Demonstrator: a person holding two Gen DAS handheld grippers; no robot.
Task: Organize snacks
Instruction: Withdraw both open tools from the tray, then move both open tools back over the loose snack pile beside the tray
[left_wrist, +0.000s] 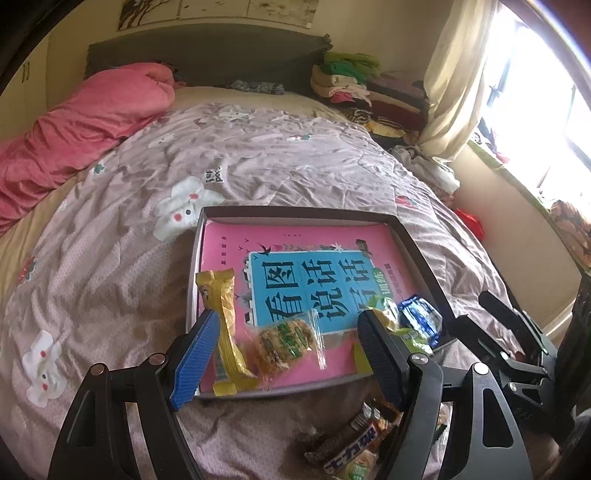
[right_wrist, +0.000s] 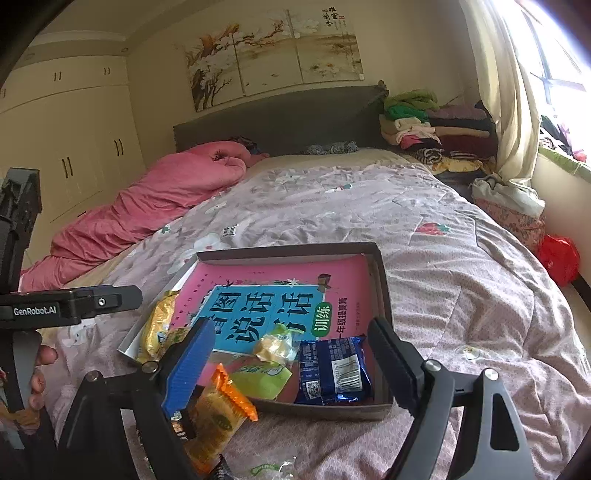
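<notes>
On the bed quilt (left_wrist: 258, 166): shallow box (right_wrist: 382, 280) lined with a pink book (left_wrist: 295, 236). Left gripper (left_wrist: 288, 350) wide open, empty, over the box's near edge; yellow packet (left_wrist: 225, 325) and clear rice-cracker pack (left_wrist: 288, 343) lie between its fingers. Right gripper (right_wrist: 291, 362) wide open, empty; blue packet (right_wrist: 332, 369) lies in the box between its fingers, orange packet (right_wrist: 218, 413) outside the box by the blue finger pad.

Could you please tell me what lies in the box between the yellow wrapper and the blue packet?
In the left wrist view, a clear-wrapped rice cracker lies between yellow wrapper and blue packet.
</notes>
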